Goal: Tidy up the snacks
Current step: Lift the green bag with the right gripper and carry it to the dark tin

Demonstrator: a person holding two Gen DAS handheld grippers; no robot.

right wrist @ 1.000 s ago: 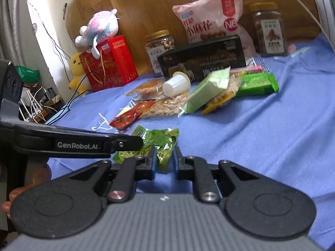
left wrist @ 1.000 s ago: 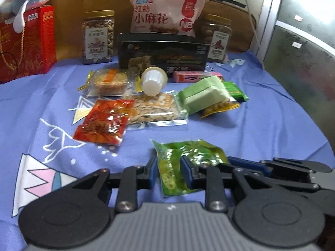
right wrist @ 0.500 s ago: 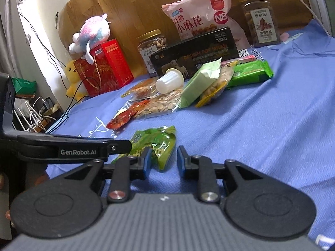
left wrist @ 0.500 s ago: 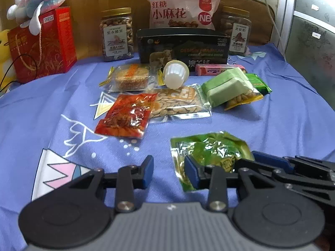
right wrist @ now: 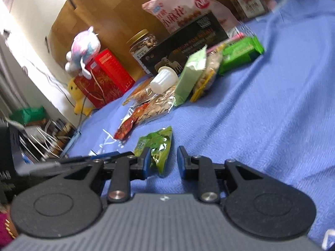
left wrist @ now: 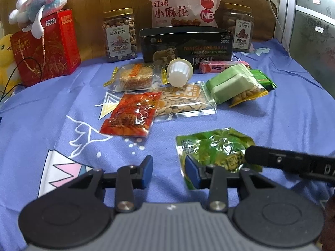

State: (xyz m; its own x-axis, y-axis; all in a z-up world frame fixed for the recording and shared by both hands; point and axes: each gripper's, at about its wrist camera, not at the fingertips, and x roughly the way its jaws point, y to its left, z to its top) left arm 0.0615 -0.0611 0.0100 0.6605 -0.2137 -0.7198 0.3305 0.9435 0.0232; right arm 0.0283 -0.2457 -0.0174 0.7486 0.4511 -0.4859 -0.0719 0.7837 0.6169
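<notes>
A green snack packet (left wrist: pixel 215 150) lies flat on the blue cloth; it also shows in the right wrist view (right wrist: pixel 157 146). My left gripper (left wrist: pixel 168 172) is open, and its right finger rests by the packet's near left corner. My right gripper (right wrist: pixel 163 162) is open with the packet's near end between its fingers. Further back lie a red spicy packet (left wrist: pixel 132 115), a clear bag of seeds (left wrist: pixel 182 102), a wrapped cake (left wrist: pixel 135 77), a white jelly cup (left wrist: pixel 179 73), a pale green pack (left wrist: pixel 232 84) and a dark green pack (left wrist: pixel 263 79).
A black box (left wrist: pixel 186 45) stands at the back with a pink bag (left wrist: pixel 182 6) and two nut jars (left wrist: pixel 119 35) (left wrist: pixel 238 28). A red gift box (left wrist: pixel 46 48) with a plush toy stands at the back left. The right tool's body (left wrist: pixel 293 161) crosses the left view's right side.
Both grippers have opened and let go of the green packet, which now lies on the cloth. The left gripper has drawn back and left; the right view has tilted.
</notes>
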